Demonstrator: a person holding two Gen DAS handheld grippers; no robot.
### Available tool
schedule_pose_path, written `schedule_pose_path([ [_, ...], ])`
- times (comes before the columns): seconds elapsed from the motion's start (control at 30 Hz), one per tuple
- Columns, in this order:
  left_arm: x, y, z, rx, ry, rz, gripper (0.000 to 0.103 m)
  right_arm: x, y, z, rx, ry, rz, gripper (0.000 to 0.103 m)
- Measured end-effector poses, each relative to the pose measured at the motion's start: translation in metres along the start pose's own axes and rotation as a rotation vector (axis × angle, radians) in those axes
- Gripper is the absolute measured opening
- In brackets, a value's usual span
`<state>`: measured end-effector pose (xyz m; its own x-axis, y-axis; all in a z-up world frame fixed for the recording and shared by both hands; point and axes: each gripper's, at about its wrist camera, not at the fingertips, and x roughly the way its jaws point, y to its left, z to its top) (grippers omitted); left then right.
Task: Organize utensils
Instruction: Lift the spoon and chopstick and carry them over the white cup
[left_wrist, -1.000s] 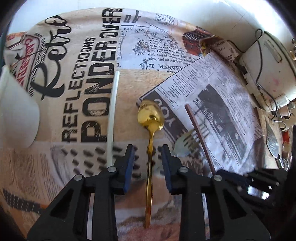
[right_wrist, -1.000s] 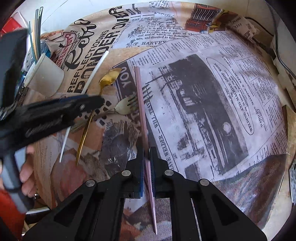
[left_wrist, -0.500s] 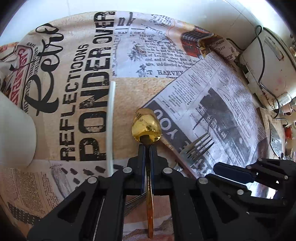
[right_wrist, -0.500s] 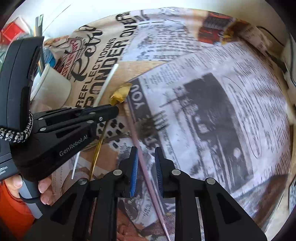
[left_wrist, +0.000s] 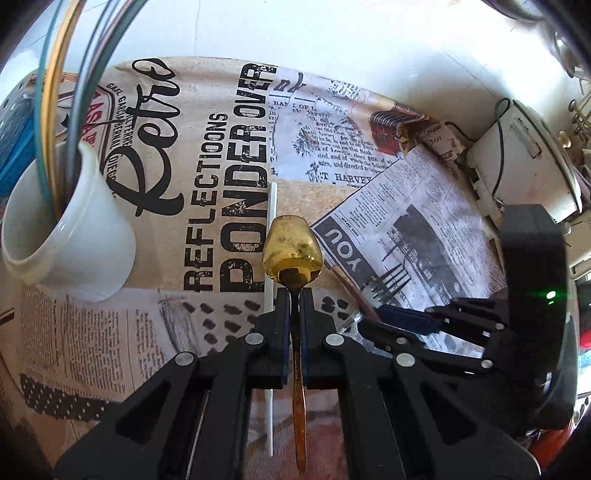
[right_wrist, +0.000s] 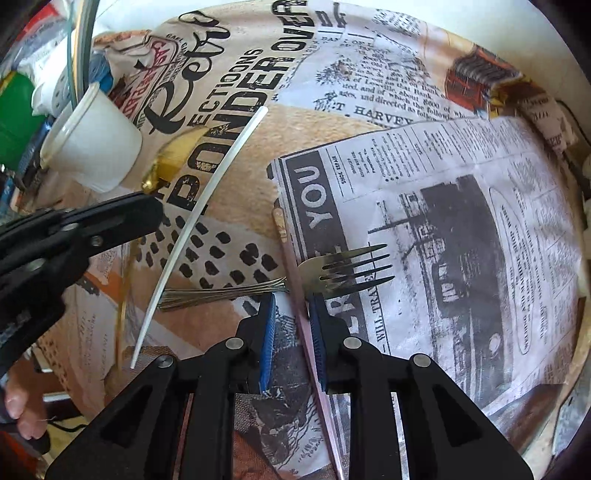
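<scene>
My left gripper (left_wrist: 294, 295) is shut on the neck of a gold spoon (left_wrist: 291, 249) and holds it lifted above the newsprint cloth; the spoon's bowl also shows in the right wrist view (right_wrist: 173, 162). A white cup (left_wrist: 74, 240) holding several thin utensils stands at the left. My right gripper (right_wrist: 291, 301) is open, its jaws on either side of a pink chopstick (right_wrist: 295, 280) that lies on the cloth over a silver fork (right_wrist: 343, 271). A white chopstick (right_wrist: 195, 229) lies left of the fork.
A newsprint-patterned cloth (left_wrist: 221, 147) covers the table. A white appliance with cables (left_wrist: 517, 162) stands at the far right. A blue perforated basket (left_wrist: 14, 122) and green item (right_wrist: 14, 114) sit behind the cup.
My left gripper closed on the gold spoon and lifted it toward the cup. My right gripper opened, releasing the pink chopstick, and stays over it by the fork.
</scene>
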<state>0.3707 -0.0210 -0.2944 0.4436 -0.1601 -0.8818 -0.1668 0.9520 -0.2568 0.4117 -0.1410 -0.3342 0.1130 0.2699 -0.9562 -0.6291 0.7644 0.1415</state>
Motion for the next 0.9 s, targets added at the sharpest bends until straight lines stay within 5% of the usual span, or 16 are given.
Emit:
schedule_pose_path([
  [0.13, -0.003, 0.001, -0.005, -0.004, -0.001, -0.005, 0.003, 0.008, 0.019, 0.004, -0.079, -0.017, -0.089, 0.008],
  [0.33, -0.016, -0.003, -0.011, 0.010, -0.025, -0.013, 0.003, -0.003, 0.002, 0.000, 0.015, -0.026, -0.029, 0.006],
  [0.9, -0.093, -0.013, -0.008, 0.052, -0.173, -0.016, 0.003, -0.117, -0.010, -0.029, 0.197, -0.340, -0.021, 0.006],
])
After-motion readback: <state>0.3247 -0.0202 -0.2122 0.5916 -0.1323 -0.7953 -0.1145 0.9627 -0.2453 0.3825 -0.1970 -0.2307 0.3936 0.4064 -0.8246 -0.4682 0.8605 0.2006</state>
